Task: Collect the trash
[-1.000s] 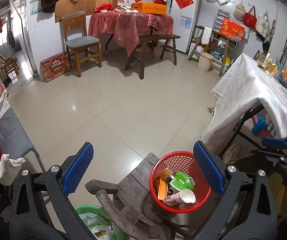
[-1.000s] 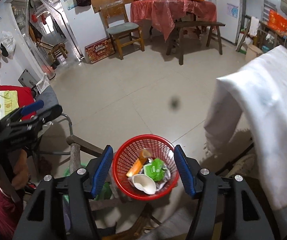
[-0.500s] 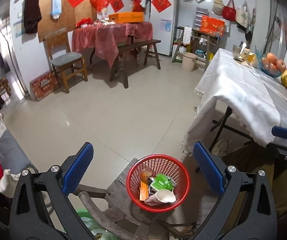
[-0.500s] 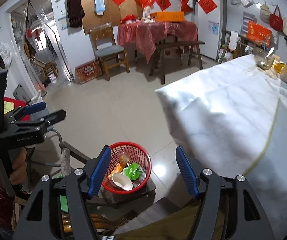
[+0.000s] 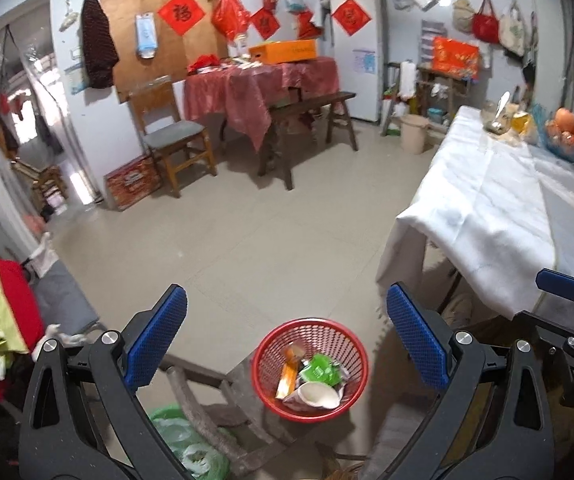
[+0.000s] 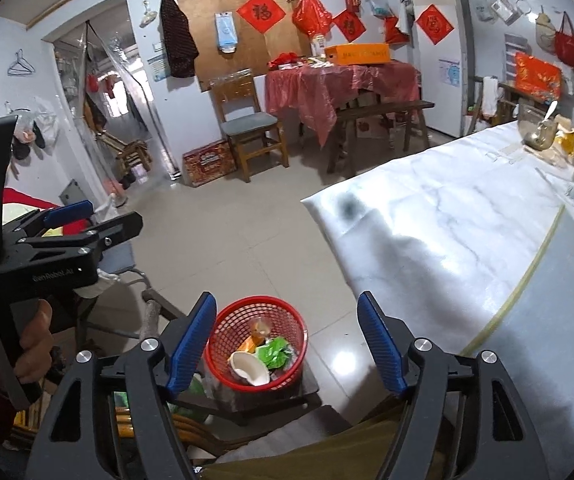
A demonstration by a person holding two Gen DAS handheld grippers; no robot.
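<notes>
Jaws wide and empty on both the left gripper and right gripper, high above the white-clothed table, then the red basket on a wooden stool holding trash, I'd scan the tabletop for leftovers; the left tool reads "GenRobot.AI".

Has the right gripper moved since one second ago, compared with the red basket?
Yes. The right gripper has risen and pulled back: the red basket looks smaller and lower, and the white table top now shows.
</notes>
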